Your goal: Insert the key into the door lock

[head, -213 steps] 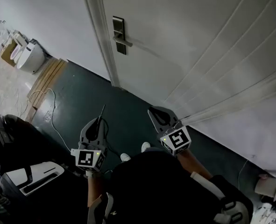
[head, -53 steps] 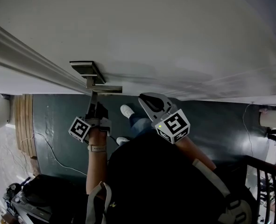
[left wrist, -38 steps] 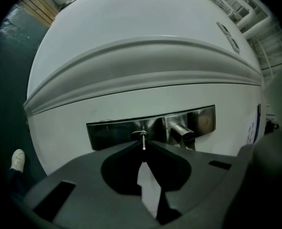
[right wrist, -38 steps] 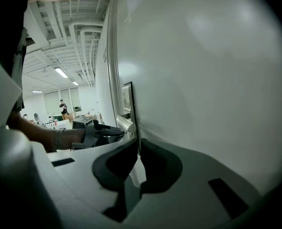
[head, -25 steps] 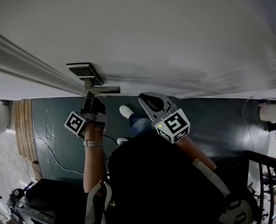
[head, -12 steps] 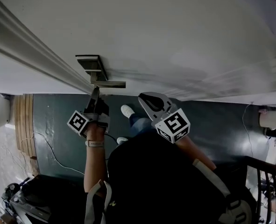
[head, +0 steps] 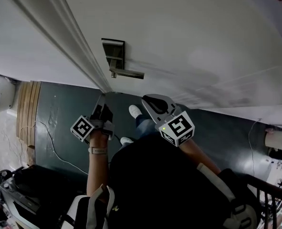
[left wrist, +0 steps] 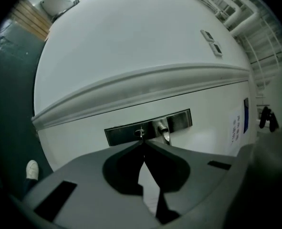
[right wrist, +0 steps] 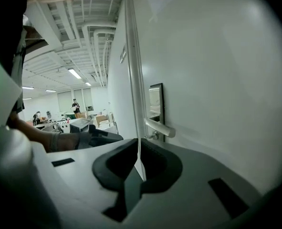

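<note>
A dark metal lock plate (head: pixel 111 49) with a lever handle (head: pixel 129 74) sits on the white door. In the left gripper view a small key (left wrist: pixel 141 133) sticks out of the lock plate (left wrist: pixel 124 133) beside the handle (left wrist: pixel 163 130). My left gripper (left wrist: pixel 143 142) is shut, its tips just short of the key, and nothing shows between them. In the head view the left gripper (head: pixel 102 97) points up at the door below the handle. My right gripper (head: pixel 146 100) hangs shut and empty to the right. The right gripper view shows the key (right wrist: pixel 153 136) under the handle (right wrist: pixel 161 128).
The white door frame moulding (head: pixel 69 37) runs diagonally left of the lock. Below lie the dark green floor (head: pixel 59 109), wooden planks (head: pixel 28 104), a thin cable (head: pixel 50 142) and a black bag (head: pixel 31 185). A white shoe (head: pixel 135 111) shows between the grippers.
Over the last two seconds the left gripper's tips stood right at the lock under the handle; now they sit a little back from it. The right gripper has stayed put.
</note>
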### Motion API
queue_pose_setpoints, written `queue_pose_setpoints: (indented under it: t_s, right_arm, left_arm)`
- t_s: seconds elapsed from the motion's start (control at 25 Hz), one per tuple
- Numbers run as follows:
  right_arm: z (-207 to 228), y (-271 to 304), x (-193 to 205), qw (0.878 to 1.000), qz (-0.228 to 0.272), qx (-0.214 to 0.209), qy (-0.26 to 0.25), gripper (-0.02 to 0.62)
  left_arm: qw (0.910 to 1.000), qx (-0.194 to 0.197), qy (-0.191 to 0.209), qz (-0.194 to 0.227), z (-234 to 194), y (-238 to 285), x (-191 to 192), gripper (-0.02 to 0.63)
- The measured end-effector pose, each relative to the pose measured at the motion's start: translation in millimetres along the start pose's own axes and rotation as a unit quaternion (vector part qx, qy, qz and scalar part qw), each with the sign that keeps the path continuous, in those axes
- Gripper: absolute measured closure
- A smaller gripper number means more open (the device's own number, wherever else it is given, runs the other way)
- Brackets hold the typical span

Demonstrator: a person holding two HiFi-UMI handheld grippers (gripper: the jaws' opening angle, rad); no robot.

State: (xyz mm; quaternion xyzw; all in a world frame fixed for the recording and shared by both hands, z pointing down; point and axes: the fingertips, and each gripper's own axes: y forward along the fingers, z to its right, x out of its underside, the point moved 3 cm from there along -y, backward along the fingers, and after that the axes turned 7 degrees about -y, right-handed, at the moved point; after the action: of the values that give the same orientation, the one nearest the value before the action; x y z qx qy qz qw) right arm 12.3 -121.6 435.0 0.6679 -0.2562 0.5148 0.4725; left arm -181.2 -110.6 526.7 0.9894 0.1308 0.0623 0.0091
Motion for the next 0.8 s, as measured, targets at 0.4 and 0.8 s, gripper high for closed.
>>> queue_pose_setpoints:
  t_s: [0.4, 0.8]
  right_arm:
    - [-70, 15, -20, 0.997, 0.016, -0.069, -0.031, 0.566]
    - [-141, 33, -38, 0.987, 0.038, -0.145, -0.058, 0.566]
  left_arm:
    - [0.9804, -0.043, 0.19, 0.032, 30, -95, -16, 0.598]
    - [0.9221, -0.122, 0.361, 0.07, 54, -187, -23, 0.598]
